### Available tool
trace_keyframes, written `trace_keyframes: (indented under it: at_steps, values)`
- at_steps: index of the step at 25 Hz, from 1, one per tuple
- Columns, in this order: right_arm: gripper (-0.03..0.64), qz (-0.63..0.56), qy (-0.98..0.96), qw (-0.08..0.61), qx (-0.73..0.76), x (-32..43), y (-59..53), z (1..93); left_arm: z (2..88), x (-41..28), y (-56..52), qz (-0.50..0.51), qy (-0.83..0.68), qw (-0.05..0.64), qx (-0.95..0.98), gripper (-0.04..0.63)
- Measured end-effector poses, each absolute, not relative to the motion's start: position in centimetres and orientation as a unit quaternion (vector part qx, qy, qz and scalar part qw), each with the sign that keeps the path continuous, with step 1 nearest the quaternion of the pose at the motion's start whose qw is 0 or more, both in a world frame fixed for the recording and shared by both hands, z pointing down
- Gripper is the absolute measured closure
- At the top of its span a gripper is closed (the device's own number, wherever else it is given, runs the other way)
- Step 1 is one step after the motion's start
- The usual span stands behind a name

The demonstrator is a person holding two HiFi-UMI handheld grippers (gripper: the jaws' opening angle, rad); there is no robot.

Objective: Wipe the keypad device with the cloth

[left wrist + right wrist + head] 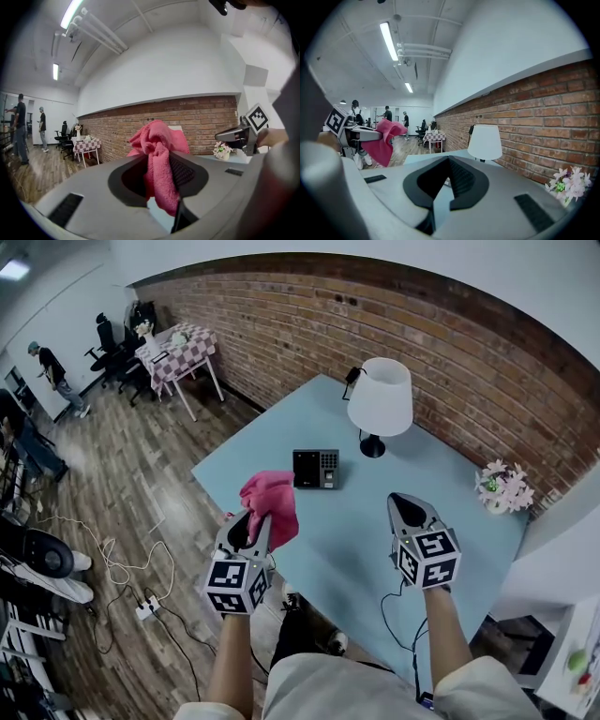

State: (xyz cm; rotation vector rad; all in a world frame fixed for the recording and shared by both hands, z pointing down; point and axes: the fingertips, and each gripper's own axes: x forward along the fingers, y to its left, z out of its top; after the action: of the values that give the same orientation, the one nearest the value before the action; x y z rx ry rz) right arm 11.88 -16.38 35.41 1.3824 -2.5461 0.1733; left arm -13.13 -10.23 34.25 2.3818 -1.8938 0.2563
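My left gripper (260, 521) clamps the cloth (270, 502) mid-bunch; I judge it soft, light and draping. My right gripper (405, 502) is closed and empty. The keypad device (315, 468) lies toward the table's (328, 559) left edge.

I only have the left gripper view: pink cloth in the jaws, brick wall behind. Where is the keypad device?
Observer: Head view shows the device lying on the blue table, just beyond the cloth and apart from it.
Operator: Anything standing close to it?
Observer: A white lamp stands behind it to the right, not touching it.
Operator: Is the right gripper carrying anything?
Observer: No. The right gripper has its jaws together with nothing between them.
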Motion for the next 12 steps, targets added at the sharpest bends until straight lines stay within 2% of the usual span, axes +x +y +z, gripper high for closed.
trace_keyframes:
  at_steps: [12]
  values:
    - [0.601,0.076,-0.846,0.126,0.512,10.8,-22.6,39.1,41.2,-15.6,-22.9,0.106,-0.598,0.067,0.791,0.453]
